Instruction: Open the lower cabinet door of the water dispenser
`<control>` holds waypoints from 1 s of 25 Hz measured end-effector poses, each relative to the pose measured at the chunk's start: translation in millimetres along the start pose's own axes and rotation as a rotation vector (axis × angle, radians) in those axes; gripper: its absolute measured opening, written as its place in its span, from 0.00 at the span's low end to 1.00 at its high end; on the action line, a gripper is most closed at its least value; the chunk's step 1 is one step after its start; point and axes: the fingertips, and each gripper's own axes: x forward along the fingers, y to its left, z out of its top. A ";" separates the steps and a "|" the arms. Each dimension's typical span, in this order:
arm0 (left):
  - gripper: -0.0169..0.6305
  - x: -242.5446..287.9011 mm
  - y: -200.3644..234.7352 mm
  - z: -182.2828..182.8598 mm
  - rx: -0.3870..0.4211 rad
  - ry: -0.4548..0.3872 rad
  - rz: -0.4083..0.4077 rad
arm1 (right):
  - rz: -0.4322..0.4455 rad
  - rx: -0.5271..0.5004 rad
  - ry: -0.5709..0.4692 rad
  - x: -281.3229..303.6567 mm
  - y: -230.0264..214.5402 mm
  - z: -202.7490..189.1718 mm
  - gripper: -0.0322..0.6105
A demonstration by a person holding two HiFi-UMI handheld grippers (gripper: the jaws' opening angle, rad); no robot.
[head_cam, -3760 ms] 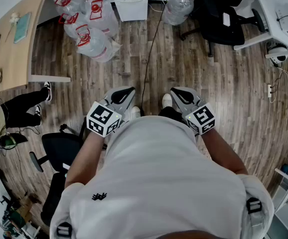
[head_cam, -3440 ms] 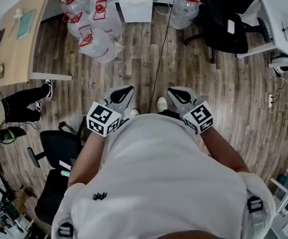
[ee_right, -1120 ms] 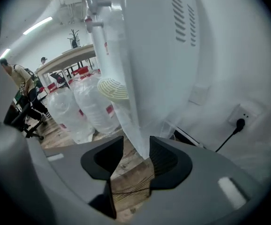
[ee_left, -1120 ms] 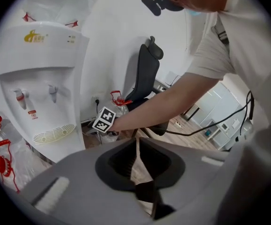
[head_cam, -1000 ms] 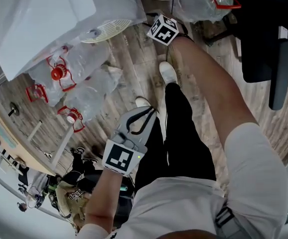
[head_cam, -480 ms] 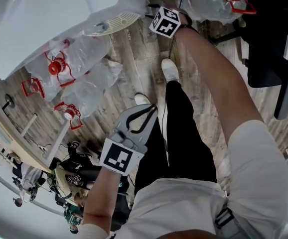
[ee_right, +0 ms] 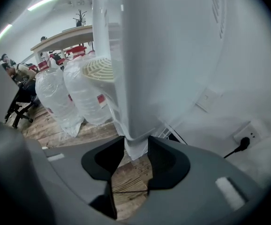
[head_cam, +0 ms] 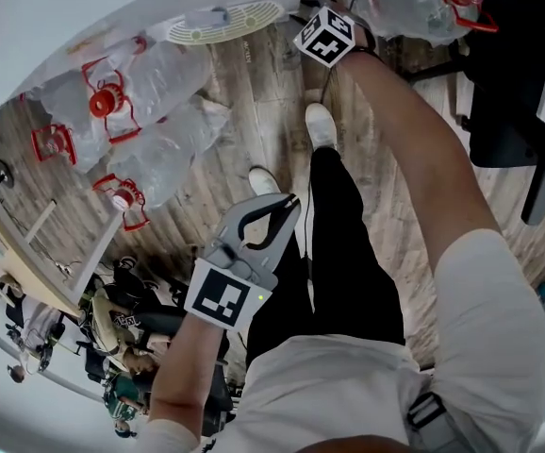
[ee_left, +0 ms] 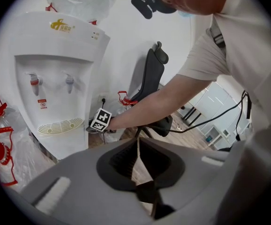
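- The water dispenser (ee_left: 56, 78) stands at the far edge of the floor (head_cam: 254, 111), against the wall, with water bottles (ee_right: 56, 97) just beside it. Its lower cabinet door (ee_right: 136, 121) is the white panel below the drip grille (ee_right: 98, 68).
- My right hand-held gripper (ee_right: 136, 148) has a jaw on either side of that panel's lower edge. The jaws have just been closing, and the white edge now fills the gap, so I read it as grasped (lightly, I think).
- My left hand-held gripper (ee_left: 138, 143) is clenched on nothing, beside my legs and well apart from the dispenser.
- Before pulling, I should confirm the bite is on the door's free edge and not the cabinet's fixed corner. I can't tell which from here.
- I'd pull in an arc about the hinge rather than straight back. Keeping the jaws square to the edge should stop the thin panel slipping out.
- I'd go gently, since a hard tug could drag the unit across the floor or into the bottles. The left could brace the body if it shifts.
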 end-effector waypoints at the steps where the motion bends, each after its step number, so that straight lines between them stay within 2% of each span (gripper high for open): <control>1: 0.11 -2.4 -0.5 -1.2 -0.006 -0.006 0.003 | -0.007 0.008 0.003 0.3 1.0 -0.1 0.27; 12: 0.11 -29.6 -3.4 -12.3 -0.009 -0.060 0.025 | -0.029 0.110 0.024 -14.3 45.1 -17.4 0.27; 25: 0.11 -93.3 -17.2 -53.8 -0.025 -0.126 0.059 | -0.032 0.172 0.082 -27.1 142.7 -32.5 0.27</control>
